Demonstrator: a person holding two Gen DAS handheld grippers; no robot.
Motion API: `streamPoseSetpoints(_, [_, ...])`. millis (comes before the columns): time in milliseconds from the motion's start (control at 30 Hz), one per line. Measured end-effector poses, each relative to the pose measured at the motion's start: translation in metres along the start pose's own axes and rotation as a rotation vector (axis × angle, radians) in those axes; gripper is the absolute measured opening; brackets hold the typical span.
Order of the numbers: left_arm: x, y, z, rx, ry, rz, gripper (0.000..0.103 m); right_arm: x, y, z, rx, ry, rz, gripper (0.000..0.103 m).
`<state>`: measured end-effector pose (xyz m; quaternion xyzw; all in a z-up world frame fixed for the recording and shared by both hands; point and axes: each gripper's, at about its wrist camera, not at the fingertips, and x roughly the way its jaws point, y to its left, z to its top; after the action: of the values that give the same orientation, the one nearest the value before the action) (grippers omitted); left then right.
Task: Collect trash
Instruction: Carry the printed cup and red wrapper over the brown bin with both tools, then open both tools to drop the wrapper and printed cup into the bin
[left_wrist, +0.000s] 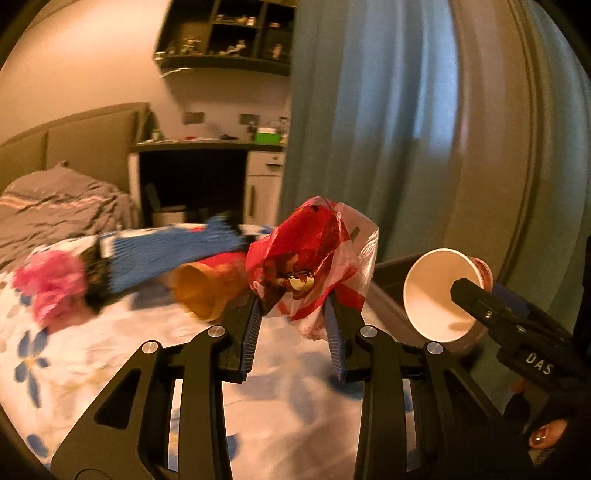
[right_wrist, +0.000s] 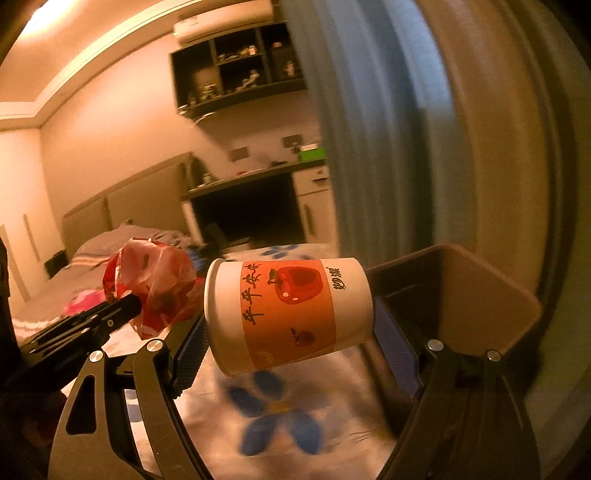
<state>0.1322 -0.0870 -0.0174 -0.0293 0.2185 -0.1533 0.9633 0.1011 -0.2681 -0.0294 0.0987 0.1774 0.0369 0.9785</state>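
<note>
My left gripper is shut on a crumpled red and clear plastic wrapper, held above the flowered bedsheet; the wrapper also shows in the right wrist view. My right gripper is shut on a white paper cup with an orange apple label, held on its side, mouth to the left. The cup also shows in the left wrist view, to the right of the wrapper. A brown bin stands just beyond the cup at the right.
On the bed lie a blue knitted cloth, a pink fluffy item and an orange-brown cup on its side. A grey pillow, a desk and a blue curtain stand behind.
</note>
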Motion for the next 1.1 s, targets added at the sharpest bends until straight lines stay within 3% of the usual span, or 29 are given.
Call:
streamPoseSetpoints(267, [0.046,-0.066,0.008,0.054,0.007,-0.115,0.032,-0.004,-0.059,0.012,0.036,-0.044,-0.132,0.08])
streamPoseSetpoints(467, [0.076,-0.099,0.004,0.08,0.021,-0.162,0.032,-0.002,-0.092,0.015,0.064,-0.059,-0.195,0.08])
streamPoseSetpoints(1100, [0.133,-0.147,-0.012,0.101,0.106,-0.24,0.032,0.01,-0.135,0.015,0.122,-0.06,-0.243,0.08])
